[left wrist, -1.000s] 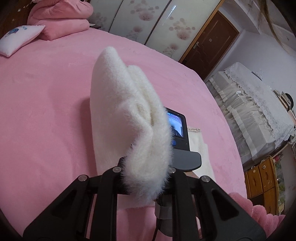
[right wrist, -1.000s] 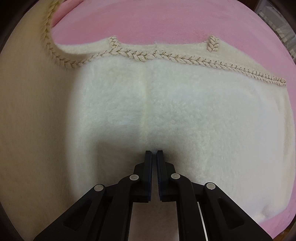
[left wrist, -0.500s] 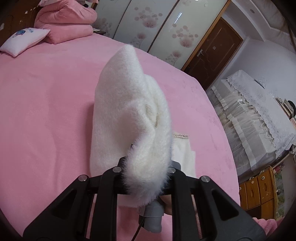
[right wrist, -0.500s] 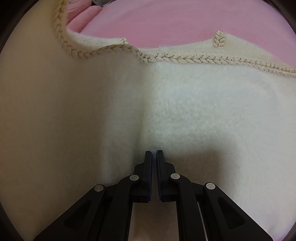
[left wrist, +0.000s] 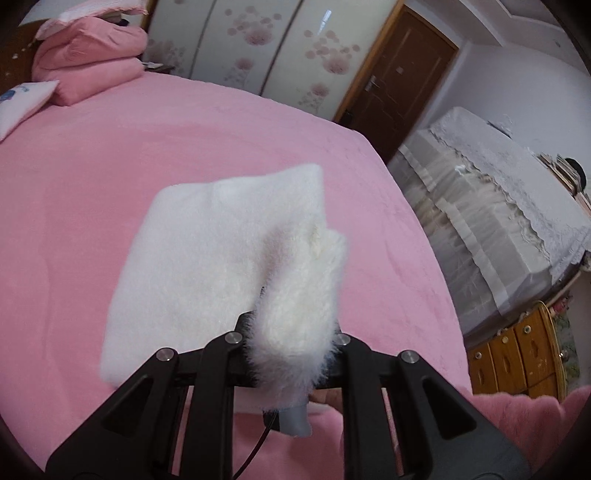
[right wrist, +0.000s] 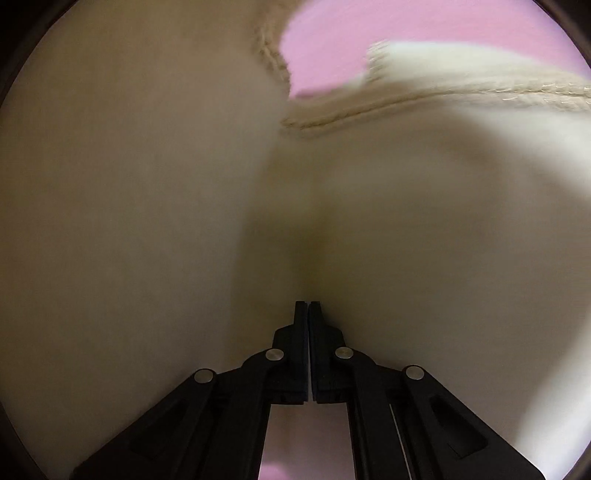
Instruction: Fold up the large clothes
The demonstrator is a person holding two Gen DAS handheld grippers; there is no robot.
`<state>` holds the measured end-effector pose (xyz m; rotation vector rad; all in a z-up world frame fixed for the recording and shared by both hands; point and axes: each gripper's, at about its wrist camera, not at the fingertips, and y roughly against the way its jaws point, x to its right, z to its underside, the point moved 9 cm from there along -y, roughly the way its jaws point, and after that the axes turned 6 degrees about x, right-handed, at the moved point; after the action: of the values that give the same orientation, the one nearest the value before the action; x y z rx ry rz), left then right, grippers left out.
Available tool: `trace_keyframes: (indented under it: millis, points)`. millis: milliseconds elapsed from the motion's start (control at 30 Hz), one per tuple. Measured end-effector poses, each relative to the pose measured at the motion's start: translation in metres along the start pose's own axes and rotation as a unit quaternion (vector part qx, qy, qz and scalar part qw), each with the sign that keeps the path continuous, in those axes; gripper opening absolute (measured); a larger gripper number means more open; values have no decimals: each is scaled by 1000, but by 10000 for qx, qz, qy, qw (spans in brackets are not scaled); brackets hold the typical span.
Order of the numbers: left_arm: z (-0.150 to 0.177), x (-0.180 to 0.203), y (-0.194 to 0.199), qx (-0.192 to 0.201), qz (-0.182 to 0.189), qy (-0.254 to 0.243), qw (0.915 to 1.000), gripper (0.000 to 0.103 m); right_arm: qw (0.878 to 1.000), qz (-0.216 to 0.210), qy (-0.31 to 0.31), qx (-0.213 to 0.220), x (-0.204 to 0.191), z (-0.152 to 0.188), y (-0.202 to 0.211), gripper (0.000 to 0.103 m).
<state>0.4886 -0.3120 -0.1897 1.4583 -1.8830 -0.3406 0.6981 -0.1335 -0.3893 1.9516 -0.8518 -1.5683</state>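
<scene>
Your left gripper (left wrist: 291, 332) is clamped on a thick bunched edge of the fluffy white fleece garment (left wrist: 221, 266); the fabric fills the gap between the black fingers (left wrist: 229, 354) and hangs out below them. Beyond the grip, the garment lies as a folded, roughly rectangular slab on the pink plush bed cover (left wrist: 110, 155), its far corner slightly raised.

Your right gripper (right wrist: 308, 306) has its fingers pressed together, with only a thin slit between the pads, and the tips are buried in a crease of the same garment (right wrist: 147, 184). I cannot tell whether cloth is actually caught between them. A braided cream trim (right wrist: 406, 96) runs along the garment's edge above, blurred, with the pink cover (right wrist: 369, 29) showing past it.

Also noted in the left wrist view: a stack of folded pink bedding (left wrist: 88, 66) at the far left, a brown wooden door (left wrist: 402, 81), and lace-covered furniture (left wrist: 498, 199) on the right.
</scene>
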Motion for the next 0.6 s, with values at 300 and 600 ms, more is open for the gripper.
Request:
trace_keyframes:
  millis: [300, 600]
  points:
    - [8, 97, -27, -15, -116, -640, 9979, 12, 9966, -614, -517, -164, 20, -9, 30, 1]
    - [21, 86, -75, -399, 15, -352, 9986, 12, 9994, 261, 106, 179, 46, -74, 63, 1]
